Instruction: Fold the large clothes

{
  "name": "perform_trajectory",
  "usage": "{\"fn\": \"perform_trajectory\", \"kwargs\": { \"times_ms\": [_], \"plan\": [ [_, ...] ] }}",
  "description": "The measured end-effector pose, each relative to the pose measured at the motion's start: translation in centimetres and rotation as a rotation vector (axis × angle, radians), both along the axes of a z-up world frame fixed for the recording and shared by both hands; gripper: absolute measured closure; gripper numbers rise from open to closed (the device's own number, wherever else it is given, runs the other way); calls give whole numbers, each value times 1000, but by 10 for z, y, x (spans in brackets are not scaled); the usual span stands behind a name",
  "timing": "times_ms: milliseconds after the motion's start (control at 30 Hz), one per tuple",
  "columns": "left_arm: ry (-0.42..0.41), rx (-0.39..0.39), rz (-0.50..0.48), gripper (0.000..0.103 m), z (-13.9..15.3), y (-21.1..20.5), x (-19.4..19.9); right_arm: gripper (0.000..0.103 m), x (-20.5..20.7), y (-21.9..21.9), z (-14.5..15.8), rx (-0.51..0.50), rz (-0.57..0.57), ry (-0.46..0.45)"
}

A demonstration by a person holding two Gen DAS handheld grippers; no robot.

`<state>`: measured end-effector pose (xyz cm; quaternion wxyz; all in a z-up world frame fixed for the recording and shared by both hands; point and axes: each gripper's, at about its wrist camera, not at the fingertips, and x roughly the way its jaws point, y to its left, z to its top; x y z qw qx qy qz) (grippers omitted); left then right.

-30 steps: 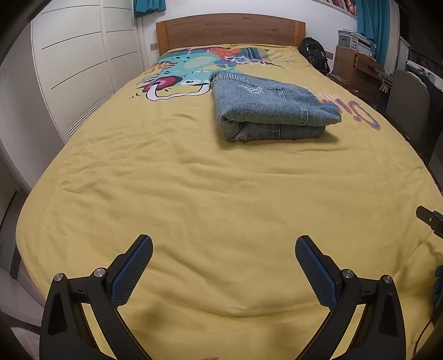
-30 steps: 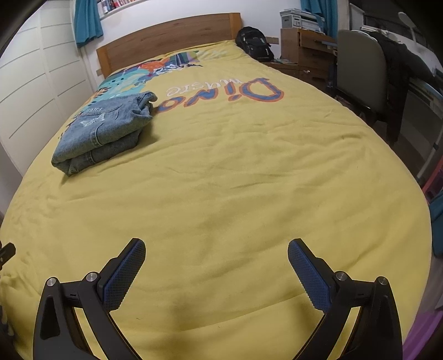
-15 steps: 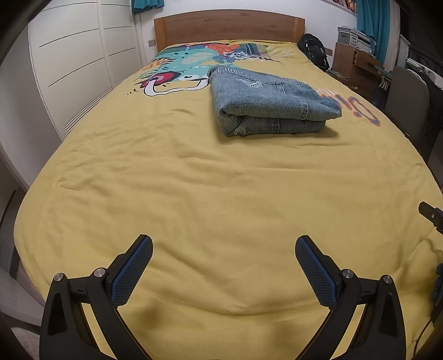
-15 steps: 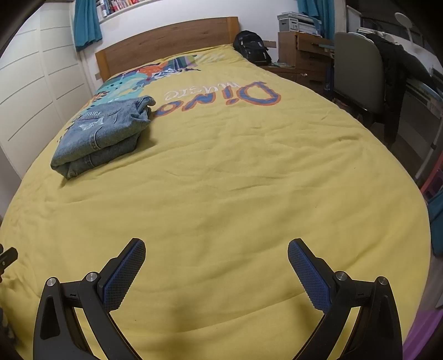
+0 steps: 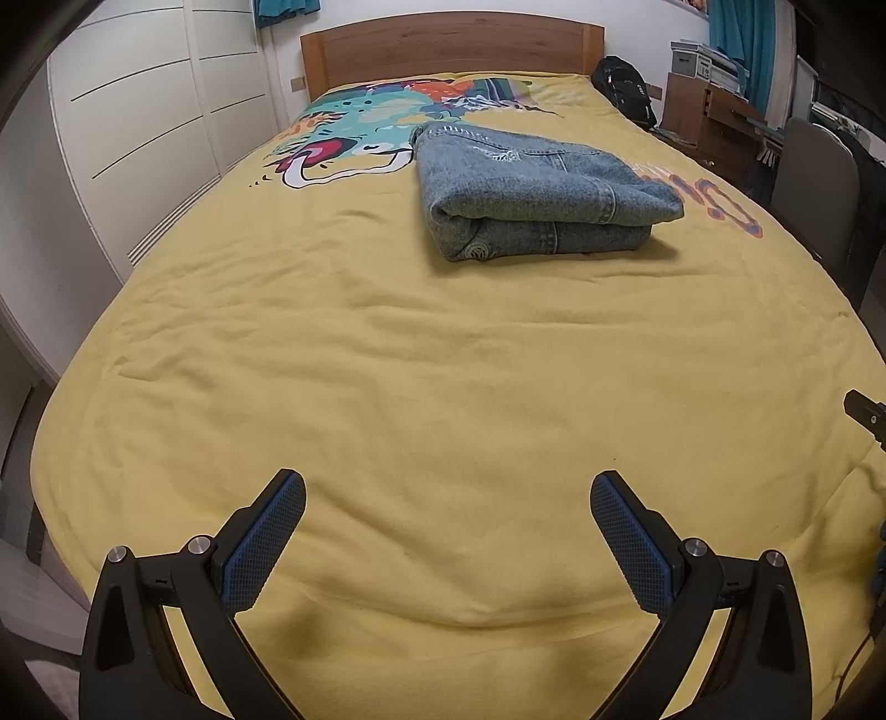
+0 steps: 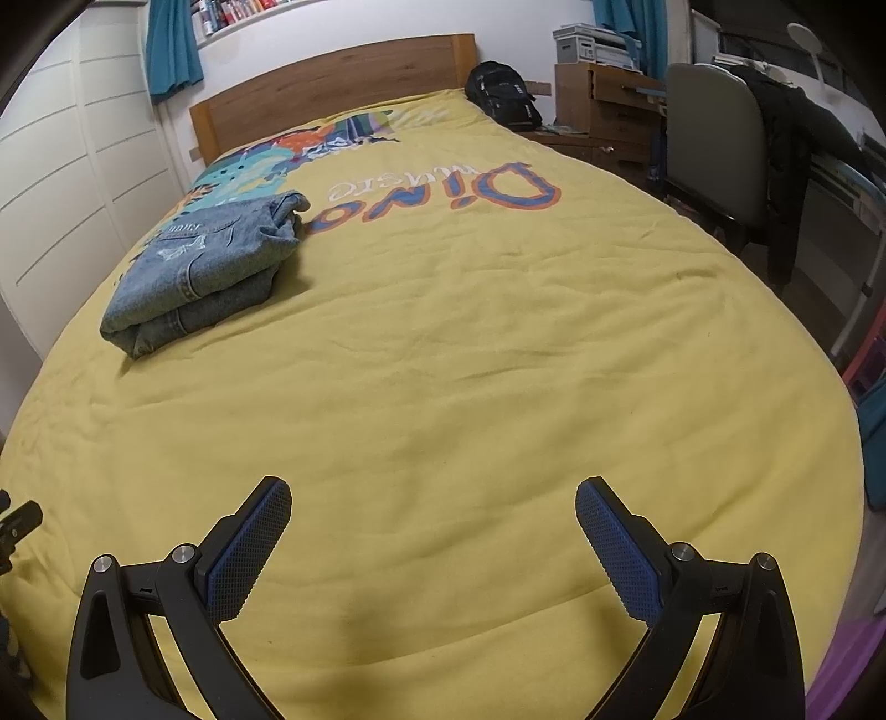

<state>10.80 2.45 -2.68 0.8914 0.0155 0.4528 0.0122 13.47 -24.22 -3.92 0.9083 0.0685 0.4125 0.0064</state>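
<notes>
Left wrist view: left gripper [image 5: 447,490], lower centre of frame, jaws spread wide and empty above the yellow bedspread [image 5: 443,376]; folded jeans [image 5: 540,191], upper centre, a compact multi-layer stack resting near the printed dinosaur graphic [image 5: 354,133]; wooden headboard [image 5: 451,44] at top; white wardrobe [image 5: 149,122] at upper left. Right wrist view: right gripper [image 6: 433,495], lower centre, jaws likewise wide apart, holding nothing; the jeans [image 6: 205,271] sit at centre left, well apart from the gripper; backpack [image 6: 503,99] and chair [image 6: 714,138] at upper right. Judgement: folding appears complete; no other garment is visible awaiting work.
</notes>
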Motion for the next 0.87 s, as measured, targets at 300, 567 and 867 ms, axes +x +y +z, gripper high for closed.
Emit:
{"fn": "perform_trajectory", "kwargs": {
  "times_ms": [300,567,867],
  "plan": [
    [-1,-18,3,1,-1,2,0,0,-3,4,-1,-27,14,-2],
    [-4,-21,1,1,-2,1,-1,0,-3,4,-1,-29,12,-4],
    [-7,-38,-2,1,0,3,-4,0,-3,4,-1,-27,8,-7]
  ]
}}
